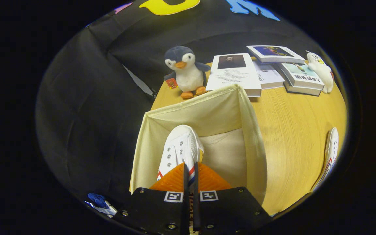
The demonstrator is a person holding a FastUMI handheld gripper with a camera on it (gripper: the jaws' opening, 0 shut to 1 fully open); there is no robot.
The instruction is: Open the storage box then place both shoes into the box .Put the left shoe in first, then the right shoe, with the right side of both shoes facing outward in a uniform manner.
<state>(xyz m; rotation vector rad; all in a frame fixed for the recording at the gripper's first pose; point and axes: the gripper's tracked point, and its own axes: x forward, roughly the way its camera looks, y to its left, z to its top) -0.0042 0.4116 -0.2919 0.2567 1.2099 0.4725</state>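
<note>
My gripper point(190, 174) is shut on the heel end of a white canvas shoe point(181, 148) with red and blue side stripes. The shoe hangs toe-forward over the open mouth of a cream fabric storage box point(250, 130), toward the box's left side. The box stands open on the wooden table, its pale floor showing to the right of the shoe. A second white shoe point(331, 151) with the same stripes lies on the table far off to the right of the box.
Beyond the box a plush penguin point(184, 71) stands on the wooden table point(292, 130). Several books point(233, 73) lie behind it to the right, with a small white plush point(320, 70) at their far end. Black cloth walls the left side.
</note>
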